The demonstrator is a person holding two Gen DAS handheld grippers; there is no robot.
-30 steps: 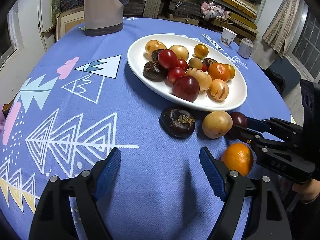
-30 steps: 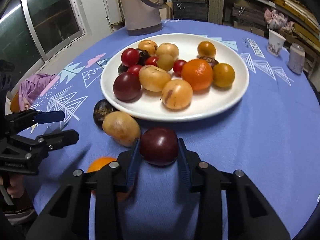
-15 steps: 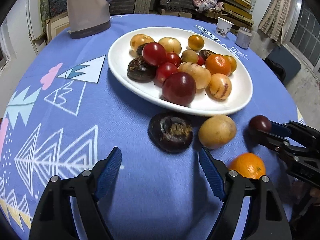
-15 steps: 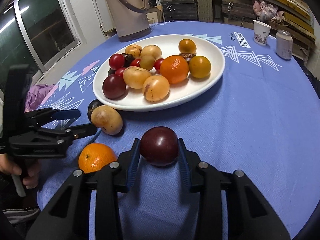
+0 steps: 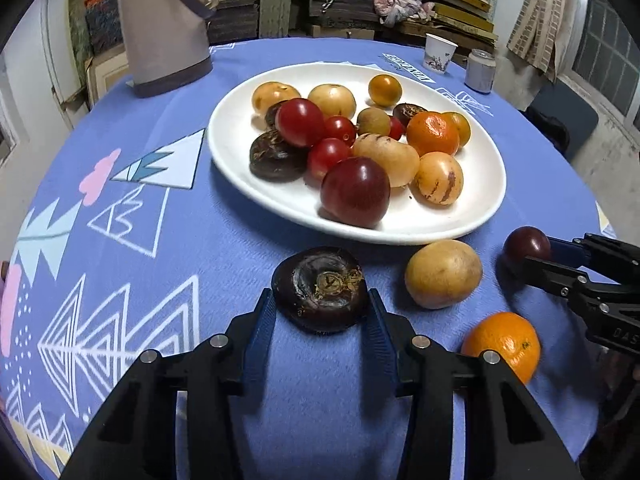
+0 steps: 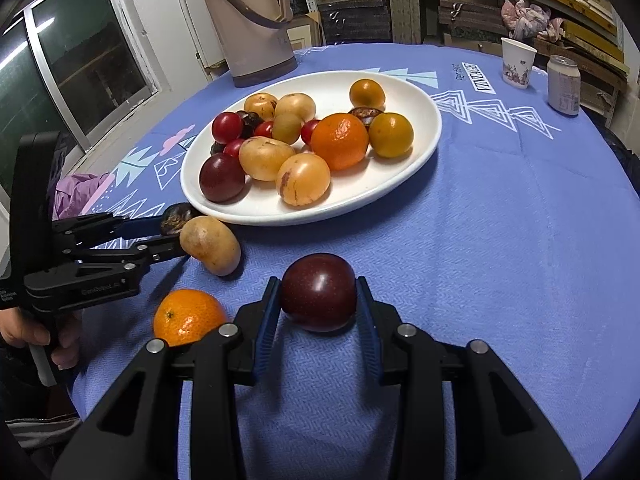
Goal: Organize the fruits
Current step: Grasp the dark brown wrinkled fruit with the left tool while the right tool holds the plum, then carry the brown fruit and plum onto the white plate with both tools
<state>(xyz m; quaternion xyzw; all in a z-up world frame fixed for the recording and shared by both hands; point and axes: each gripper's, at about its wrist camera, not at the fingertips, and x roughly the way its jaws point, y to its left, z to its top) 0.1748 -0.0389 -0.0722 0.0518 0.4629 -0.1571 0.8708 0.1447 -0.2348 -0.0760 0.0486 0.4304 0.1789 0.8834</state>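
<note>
Below the plate point(image 5: 460, 216), low centre of left view: dark fruit point(image 5: 320, 288) on the desk, between the jaws.
Left gripper point(image 5: 320, 320): jaws just closed in, now pinching the dark fruit.
Right gripper point(image 6: 318, 312): jaws clamped on plum point(image 6: 318, 290).
Coming move: I think lift both up-frame to the plate.

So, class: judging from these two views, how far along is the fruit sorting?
Most fruit already sits on the white plate. The right gripper holds a plum; the left gripper has just been closing around a dark fruit. A yellow fruit and an orange remain.
</note>
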